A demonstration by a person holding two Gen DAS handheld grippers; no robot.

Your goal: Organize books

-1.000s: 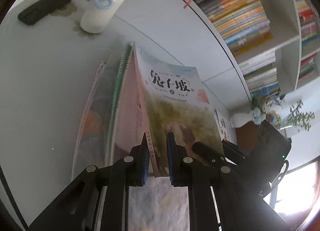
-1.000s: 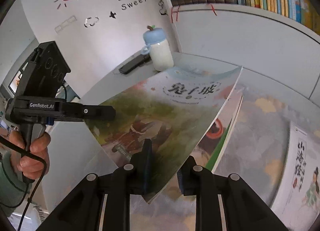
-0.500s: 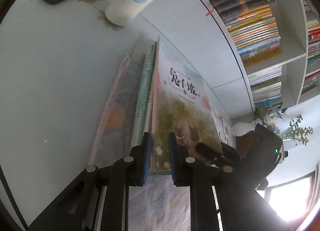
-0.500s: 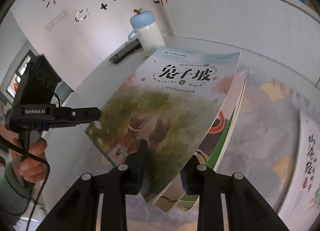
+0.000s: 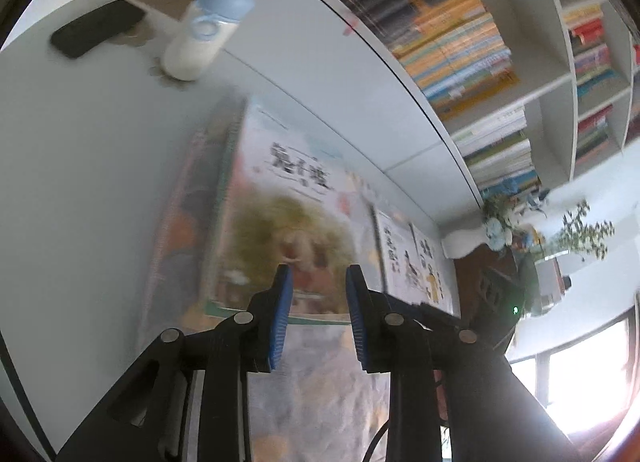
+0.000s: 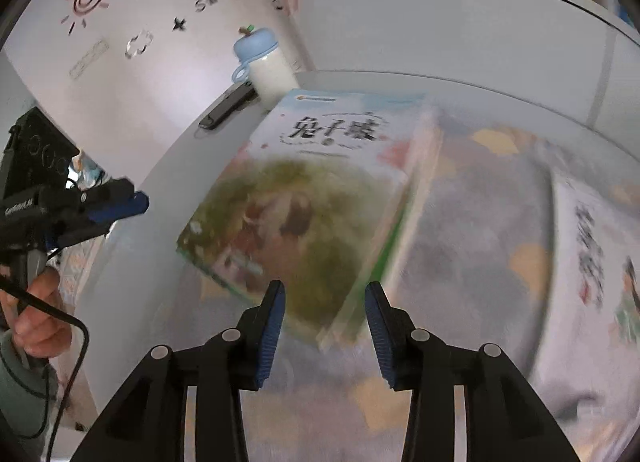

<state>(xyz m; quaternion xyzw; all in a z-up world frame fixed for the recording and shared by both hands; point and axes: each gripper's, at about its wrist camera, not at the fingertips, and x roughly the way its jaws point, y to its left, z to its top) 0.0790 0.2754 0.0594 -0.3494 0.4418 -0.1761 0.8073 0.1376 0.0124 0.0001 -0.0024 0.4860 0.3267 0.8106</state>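
- The left hand-held gripper [image 5: 318,286], black with blue pads, stands with its jaws wide apart and nothing between them.
- The right hand-held gripper [image 6: 325,302] is likewise spread wide and grips nothing.
- A thin paperback book with a green landscape cover and black Chinese title [image 6: 316,189] lies flat on top of a small stack of other thin books [image 5: 188,197], just ahead of both sets of fingertips; motion blur hides whether any pad touches it.
- The stack rests on a patterned mat [image 6: 472,246] spread over the white bench [image 5: 80,149].
- To the stack's right, apart from it, lies a white-covered picture book with black Chinese lettering [image 6: 596,262].
- At the bench's far end stand a white bottle with a pale blue lid [image 6: 264,61] and, beside it, a flat black device [image 6: 228,107].
- Behind the bench, white shelves hold rows of colourful books [image 5: 460,49].
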